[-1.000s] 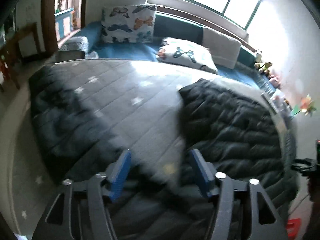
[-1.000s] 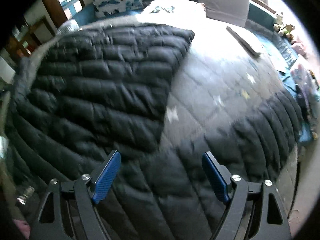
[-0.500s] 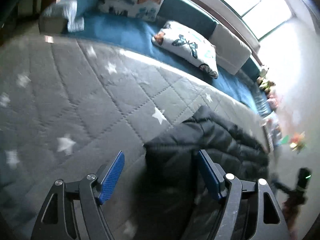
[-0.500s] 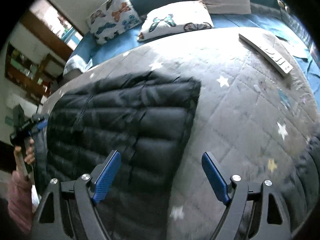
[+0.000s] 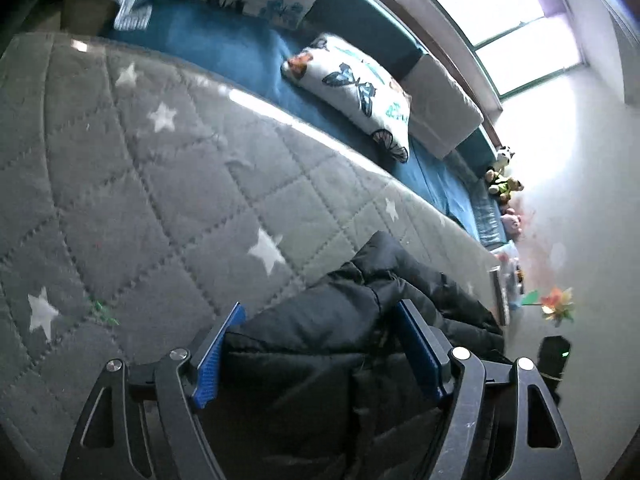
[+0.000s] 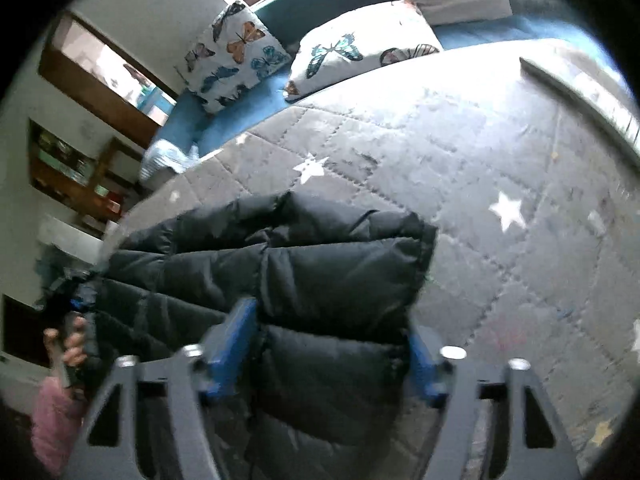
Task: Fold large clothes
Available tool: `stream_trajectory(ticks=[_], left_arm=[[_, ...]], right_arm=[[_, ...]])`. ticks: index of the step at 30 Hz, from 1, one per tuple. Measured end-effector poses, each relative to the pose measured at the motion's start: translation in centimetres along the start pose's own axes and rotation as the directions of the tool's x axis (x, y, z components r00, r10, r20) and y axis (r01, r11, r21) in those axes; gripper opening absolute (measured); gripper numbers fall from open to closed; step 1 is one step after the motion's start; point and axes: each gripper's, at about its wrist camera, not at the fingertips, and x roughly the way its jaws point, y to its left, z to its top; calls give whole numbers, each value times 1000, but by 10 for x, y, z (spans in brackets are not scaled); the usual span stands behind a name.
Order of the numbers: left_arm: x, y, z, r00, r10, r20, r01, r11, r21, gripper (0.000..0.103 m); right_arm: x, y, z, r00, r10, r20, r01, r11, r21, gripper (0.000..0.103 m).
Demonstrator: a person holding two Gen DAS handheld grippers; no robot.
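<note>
A black puffer jacket [image 5: 400, 264] lies on a grey quilted bed cover with white stars [image 5: 160, 200]. My left gripper [image 5: 320, 308] straddles one far corner of the jacket. Its jaws are closing, and the padding fills the gap without looking squeezed. In the right wrist view the jacket [image 6: 304, 248] spreads to the left over the cover [image 6: 480, 140]. My right gripper [image 6: 332, 320] is closing on the other corner, and its blue pads press into the puffy fold. A hand [image 6: 72, 344] in a pink sleeve holds the left gripper at the jacket's far left edge.
Two butterfly pillows [image 6: 236, 56] [image 5: 352, 88] and a grey cushion [image 5: 440, 112] sit on the blue window bench beyond the bed. A long flat remote [image 6: 580, 92] lies on the cover at the right. Plush toys [image 5: 502, 184] line the bench end. A dark device [image 5: 554, 356] stands beside the bed.
Both grippers swept across the bed and sank onto the jacket's two far corners. The right jaws have narrowed onto the padding. The jacket now fills the gap of each gripper.
</note>
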Motion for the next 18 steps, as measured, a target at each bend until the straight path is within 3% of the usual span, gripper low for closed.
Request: stream_trajectory(ticks=[1, 3, 5, 6, 8, 10, 11, 13, 14, 16, 18], left_arm=[[-1, -3, -3, 1000, 7, 27, -7, 1000, 9, 69], [-9, -10, -7, 996, -2, 88, 0, 1000, 27, 51], [-29, -22, -11, 983, -31, 183, 16, 997, 82, 44], [-41, -30, -14, 969, -45, 242, 17, 993, 117, 41], [-68, -46, -22, 918, -70, 392, -12, 979, 203, 32], [-86, -50, -24, 865, -2, 501, -122, 969, 216, 31], [-88, -46, -19, 856, 59, 513, -180, 965, 191, 31], [-78, -33, -3, 875, 139, 464, -221, 967, 127, 31], [-74, -26, 1, 890, 154, 430, -221, 969, 110, 31], [-70, -19, 6, 917, 154, 369, -206, 973, 106, 31], [-70, -21, 2, 920, 146, 364, -205, 970, 129, 32]], right_arm=[[-1, 3, -1, 1000, -15, 2, 15, 1000, -10, 52], [-10, 9, -1, 999, -44, 28, 45, 999, -22, 32], [-30, 20, 1, 996, -37, 77, 40, 998, -46, 22], [-45, 31, 4, 992, 7, 125, 2, 997, -71, 20], [-74, 55, 9, 971, 64, 229, -31, 989, -148, 19], [-88, 68, 11, 952, 89, 294, -27, 977, -210, 19], [-83, 73, 13, 955, 66, 290, 7, 970, -244, 21], [-61, 66, 20, 974, -27, 226, 79, 971, -224, 25], [-46, 58, 22, 982, -84, 167, 116, 974, -196, 26], [-39, 46, 21, 983, -127, 136, 149, 975, -168, 29], [-48, 42, 17, 982, -123, 141, 144, 978, -153, 30]])
